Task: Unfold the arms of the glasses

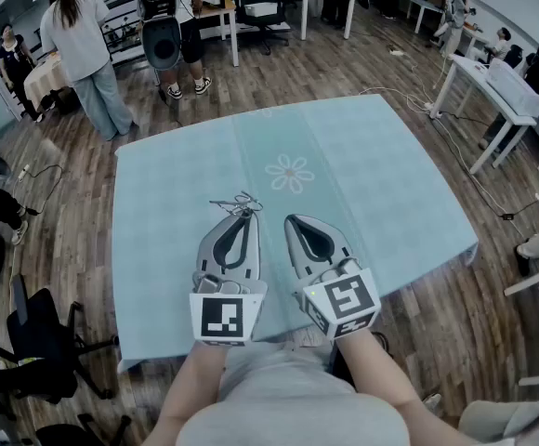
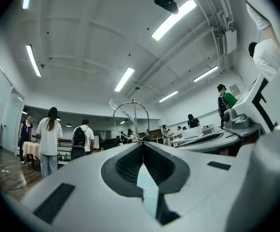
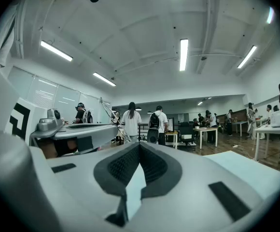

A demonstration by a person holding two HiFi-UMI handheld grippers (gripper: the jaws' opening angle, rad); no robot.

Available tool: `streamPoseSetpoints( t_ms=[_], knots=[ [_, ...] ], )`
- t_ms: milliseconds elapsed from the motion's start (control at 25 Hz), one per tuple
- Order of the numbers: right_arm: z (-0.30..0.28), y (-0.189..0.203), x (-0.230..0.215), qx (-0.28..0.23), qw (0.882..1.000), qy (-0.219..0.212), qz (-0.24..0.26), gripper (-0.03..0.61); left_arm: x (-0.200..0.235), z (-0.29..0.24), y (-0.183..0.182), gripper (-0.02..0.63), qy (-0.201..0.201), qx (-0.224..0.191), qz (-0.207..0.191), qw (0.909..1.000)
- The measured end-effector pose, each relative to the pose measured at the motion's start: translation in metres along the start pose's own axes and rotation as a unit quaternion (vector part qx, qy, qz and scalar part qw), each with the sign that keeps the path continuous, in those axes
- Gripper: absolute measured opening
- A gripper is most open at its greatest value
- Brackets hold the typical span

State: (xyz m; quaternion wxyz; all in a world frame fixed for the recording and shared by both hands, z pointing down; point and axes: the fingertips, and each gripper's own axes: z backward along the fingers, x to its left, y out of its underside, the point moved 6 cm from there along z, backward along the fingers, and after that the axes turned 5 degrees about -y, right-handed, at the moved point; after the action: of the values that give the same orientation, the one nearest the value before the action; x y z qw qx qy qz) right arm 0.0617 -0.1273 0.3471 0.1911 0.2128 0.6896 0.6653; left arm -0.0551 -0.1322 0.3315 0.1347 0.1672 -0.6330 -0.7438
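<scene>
Left claw: The left gripper [image 1: 237,216] was on the near left side of the table. It was shut on the glasses, pinching the thin wire frame at its tips.
Glasses: The glasses [image 1: 236,203] were at the far end of the left claw, over the blue cloth [image 1: 372,184], near and left of the flower print [image 1: 290,173]. A round wire rim stuck up above the claw tips. The wires were too thin to tell how the arms lay, or if the glasses touched the cloth.
Right claw: The right gripper [image 1: 294,221] was just to the right, side by side with the left one. It was shut all the way, with nothing in it. Its tip was near the glasses but not touching them.
Could go wrong, slip: The left claw held only a small bit of wire. A push from the right claw could make the glasses twist or drop out.
Could go wrong, bend: The wire looked very thin. A hard or crooked pull on an arm could bend it.
Could go wrong, miss: The arm was a tiny thing to catch. The shut right claw could slide past it or bump the rim.
</scene>
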Motion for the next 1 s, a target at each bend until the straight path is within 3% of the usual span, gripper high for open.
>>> streamPoseSetpoints(
  t_ms=[680,1000],
  knots=[
    [0.007,-0.010,0.002,-0.015,1.000,-0.003,-0.002,0.008,0.005,0.012,-0.004,0.009,0.007,-0.016,-0.023,0.9996],
    [0.005,-0.015,0.014,-0.020,0.999,-0.031,0.010,0.008,0.004,0.013,-0.009,0.009,0.034,-0.045,-0.065,0.9963]
  ],
)
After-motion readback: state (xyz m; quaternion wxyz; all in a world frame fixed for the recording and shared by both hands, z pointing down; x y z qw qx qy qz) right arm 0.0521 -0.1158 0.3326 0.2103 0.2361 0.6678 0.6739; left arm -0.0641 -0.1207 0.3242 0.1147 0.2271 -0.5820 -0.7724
